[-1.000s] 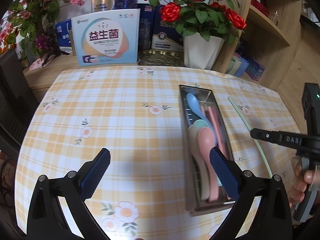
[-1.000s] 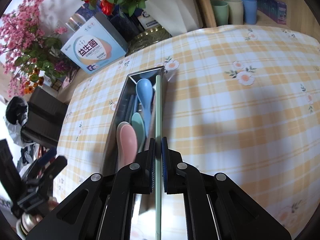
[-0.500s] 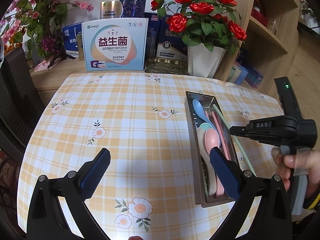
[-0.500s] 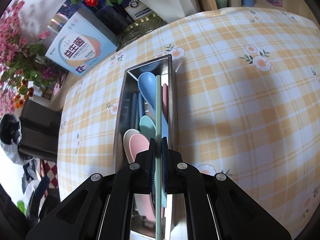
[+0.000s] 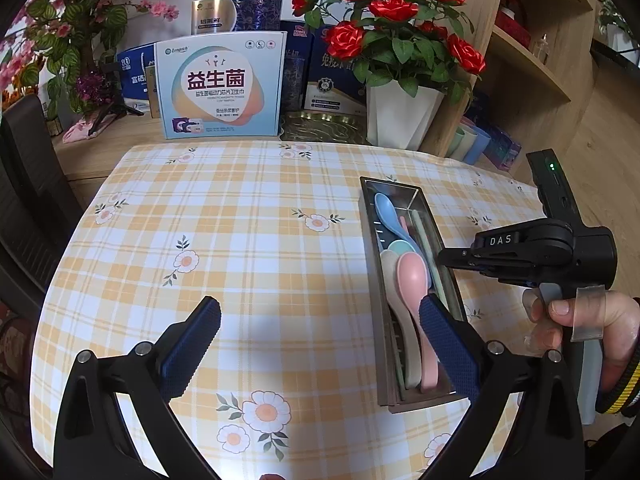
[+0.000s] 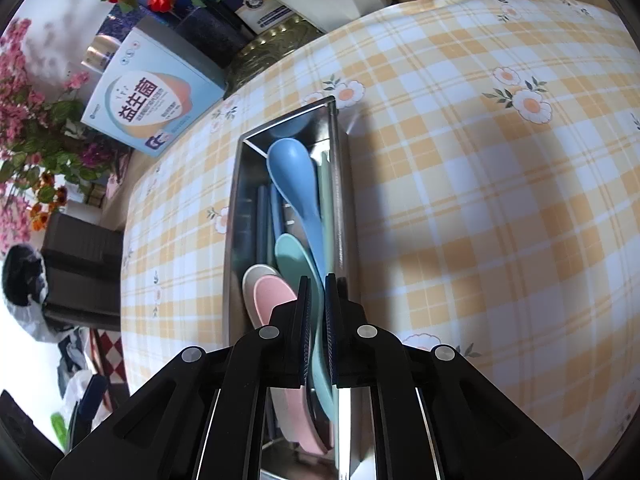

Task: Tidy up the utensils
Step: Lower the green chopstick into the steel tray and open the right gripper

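lying in the tray [image 6: 236, 200], green chopstick [image 6: 326, 200] ahead of right hand-held gripper [image 6: 317, 300].

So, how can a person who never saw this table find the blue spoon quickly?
Look at the checked tablecloth, then the long metal tray on it. The blue spoon lies with its bowl at the tray's far end, nearest the red roses; the other spoon bowls are nearer.

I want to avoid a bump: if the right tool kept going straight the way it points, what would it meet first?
Most likely the utensils in the metal tray: the right tool, shut, points down over the teal spoon and the pale green chopstick. Depth is unclear.
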{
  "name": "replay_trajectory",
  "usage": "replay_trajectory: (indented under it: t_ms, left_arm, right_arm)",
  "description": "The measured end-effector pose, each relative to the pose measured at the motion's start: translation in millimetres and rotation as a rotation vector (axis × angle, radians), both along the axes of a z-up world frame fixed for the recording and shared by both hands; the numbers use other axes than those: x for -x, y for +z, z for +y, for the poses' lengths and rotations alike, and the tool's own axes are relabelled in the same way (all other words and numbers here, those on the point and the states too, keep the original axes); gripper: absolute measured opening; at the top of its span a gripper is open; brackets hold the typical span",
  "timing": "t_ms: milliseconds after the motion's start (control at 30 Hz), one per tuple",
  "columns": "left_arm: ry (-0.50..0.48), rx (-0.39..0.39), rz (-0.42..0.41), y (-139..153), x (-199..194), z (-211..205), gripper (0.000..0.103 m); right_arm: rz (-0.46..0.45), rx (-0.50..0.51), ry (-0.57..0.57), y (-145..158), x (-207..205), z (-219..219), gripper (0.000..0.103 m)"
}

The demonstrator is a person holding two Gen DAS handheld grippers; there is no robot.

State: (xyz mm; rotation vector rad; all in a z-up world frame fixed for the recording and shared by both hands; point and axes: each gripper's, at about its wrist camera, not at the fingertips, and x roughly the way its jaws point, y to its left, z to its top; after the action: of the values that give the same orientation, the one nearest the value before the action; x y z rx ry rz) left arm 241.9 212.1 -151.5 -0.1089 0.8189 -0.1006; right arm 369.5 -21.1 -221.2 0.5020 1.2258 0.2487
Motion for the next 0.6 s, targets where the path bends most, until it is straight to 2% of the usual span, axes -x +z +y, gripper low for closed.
replay_trajectory:
  t_ms: [233, 600]
  left_arm:
    - [-0.007, -0.009, 0.003, 9.1, -1.6, -9.5, 0.097]
    - [-0.014, -0.064, -0.025, 42.1, -3.8, -40.5, 0.097]
  right_arm:
    - [-0.047, 0.031, 0.044, 13.7, 4.3, -1.6, 0.008]
    - [-0.260, 0.158, 0.201, 72.1, 27.8, -20.1, 0.008]
